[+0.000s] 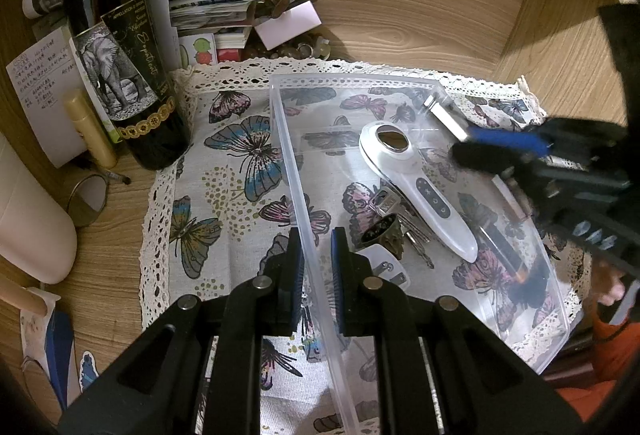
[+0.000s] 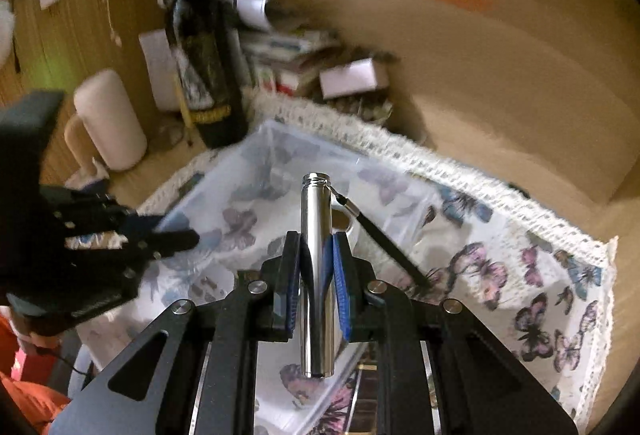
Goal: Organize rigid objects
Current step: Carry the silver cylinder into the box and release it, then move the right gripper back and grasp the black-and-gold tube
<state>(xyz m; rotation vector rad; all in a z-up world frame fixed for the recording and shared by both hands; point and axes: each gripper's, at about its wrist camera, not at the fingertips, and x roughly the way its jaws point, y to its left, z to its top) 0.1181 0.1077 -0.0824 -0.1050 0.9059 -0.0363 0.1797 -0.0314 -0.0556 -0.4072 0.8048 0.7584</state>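
A clear plastic box (image 1: 286,151) sits on a butterfly-print cloth (image 1: 224,171). My left gripper (image 1: 317,259) is shut on the box's left wall, one blue pad on each side. Inside lie a white handheld device (image 1: 416,187), a bunch of keys (image 1: 400,219), a white plug (image 1: 386,269) and a dark stick (image 1: 504,239). My right gripper (image 2: 316,259) is shut on a silver metal cylinder (image 2: 316,219) with a black lanyard (image 2: 384,239), held over the box (image 2: 256,151). The left wrist view shows that cylinder (image 1: 446,115) above the box's far right corner.
A dark wine bottle (image 1: 120,55) stands left of the cloth, with a yellow tube (image 1: 90,131), a small round mirror (image 1: 86,199) and a cream cylinder (image 1: 32,219) near it. A pile of papers and cards (image 1: 216,19) lies behind, against a wooden wall.
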